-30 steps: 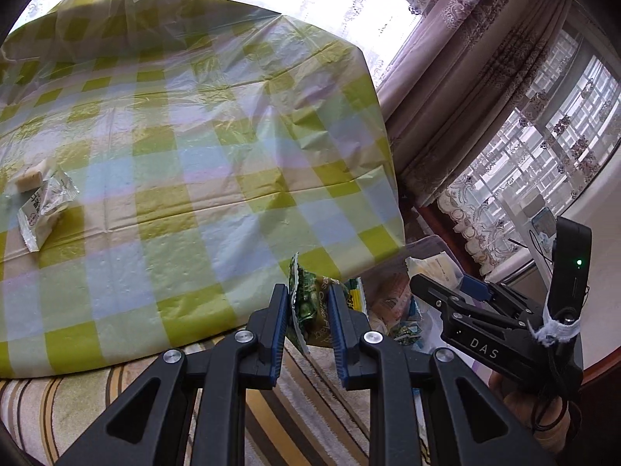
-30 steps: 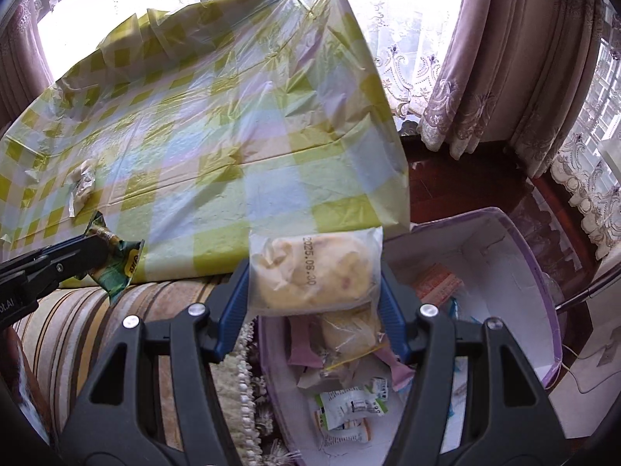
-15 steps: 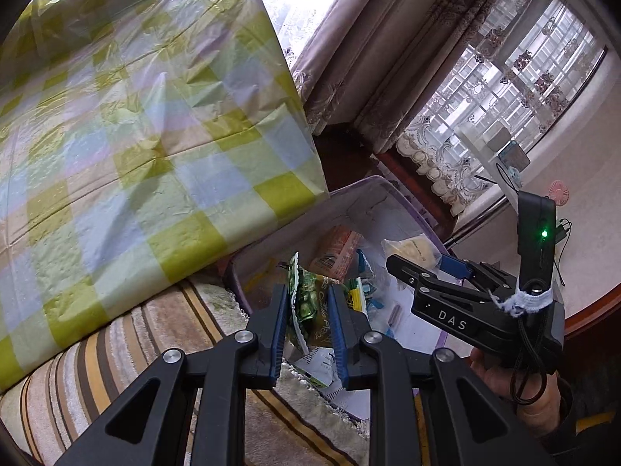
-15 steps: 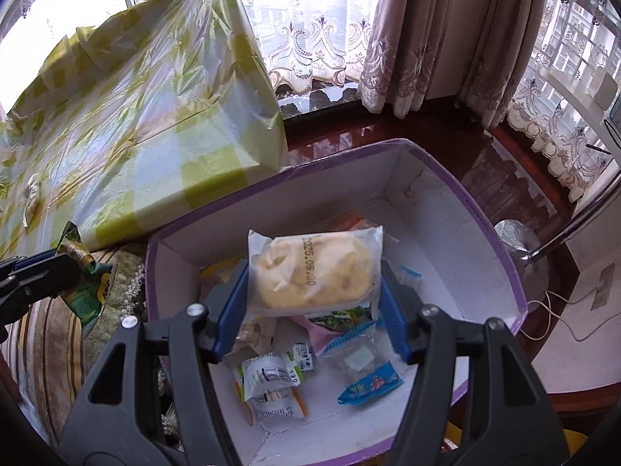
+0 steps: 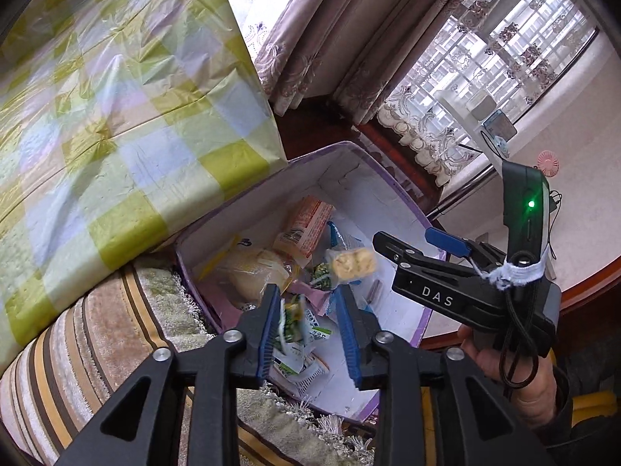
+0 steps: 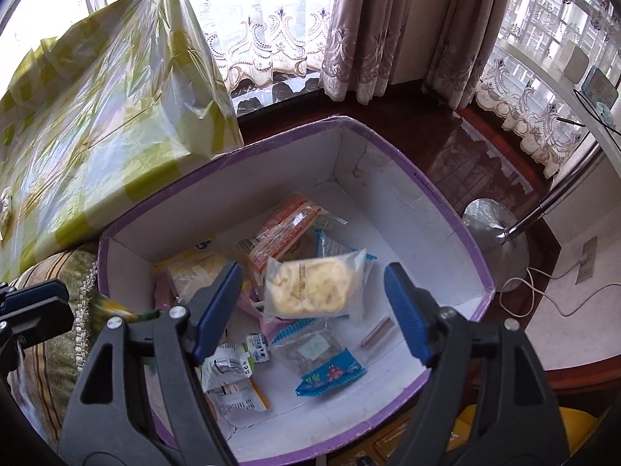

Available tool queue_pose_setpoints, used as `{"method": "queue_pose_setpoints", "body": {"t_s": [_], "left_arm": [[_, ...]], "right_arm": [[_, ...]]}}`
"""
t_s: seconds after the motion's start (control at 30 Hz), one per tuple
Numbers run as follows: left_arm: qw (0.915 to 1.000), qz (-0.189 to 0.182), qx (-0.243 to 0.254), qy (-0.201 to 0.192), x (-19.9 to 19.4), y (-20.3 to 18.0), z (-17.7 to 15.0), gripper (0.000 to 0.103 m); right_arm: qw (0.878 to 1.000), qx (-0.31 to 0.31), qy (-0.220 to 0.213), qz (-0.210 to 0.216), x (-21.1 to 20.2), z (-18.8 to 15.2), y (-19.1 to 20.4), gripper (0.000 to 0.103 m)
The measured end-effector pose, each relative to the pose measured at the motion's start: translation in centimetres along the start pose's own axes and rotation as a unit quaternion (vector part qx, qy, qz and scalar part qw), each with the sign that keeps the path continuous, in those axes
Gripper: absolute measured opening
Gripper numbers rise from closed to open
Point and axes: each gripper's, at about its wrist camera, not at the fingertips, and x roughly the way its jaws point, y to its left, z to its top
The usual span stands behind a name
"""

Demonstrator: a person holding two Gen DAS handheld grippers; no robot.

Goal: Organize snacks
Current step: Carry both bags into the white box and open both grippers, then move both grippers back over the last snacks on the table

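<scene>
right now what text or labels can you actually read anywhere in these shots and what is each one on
"DAS": white letters on the side of the right gripper, seen from the left wrist.
Clear yellow snack bag: a dark printed line across it, too blurred to read.
Orange-striped packet in the purple-rimmed box: print too small to read.
White and green sachets: print too small to read.
Blue wrapper: a picture, no legible words.

the right gripper [image 6: 312, 312] is spread wide above the purple-rimmed box [image 6: 423, 182]. a blurred yellow pastry packet [image 6: 310, 285] sits untouched between its fingers, over other snacks.
</scene>
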Motion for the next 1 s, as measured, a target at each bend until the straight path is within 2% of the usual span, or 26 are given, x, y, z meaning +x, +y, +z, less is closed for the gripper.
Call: {"method": "queue_pose_setpoints", "body": {"t_s": [0.07,0.5,1.0], "left_arm": [[1.0000,-0.002,-0.002,-0.006,-0.2,0.1,0.1,0.046],[0.9993,0.010,-0.025,-0.025,-1.4,1.7,0.2,0.046],[0.9945,0.023,-0.080,-0.063,-4.4,6.4,0.1,0.046]], "right_arm": [[1.000,-0.002,0.000,-0.001,0.1,0.0,0.2,0.084],[1.000,-0.018,-0.001,0.015,-0.6,0.3,2.6,0.085],[0.996,-0.073,-0.005,0.051,-1.5,0.8,8.9,0.086]]}}
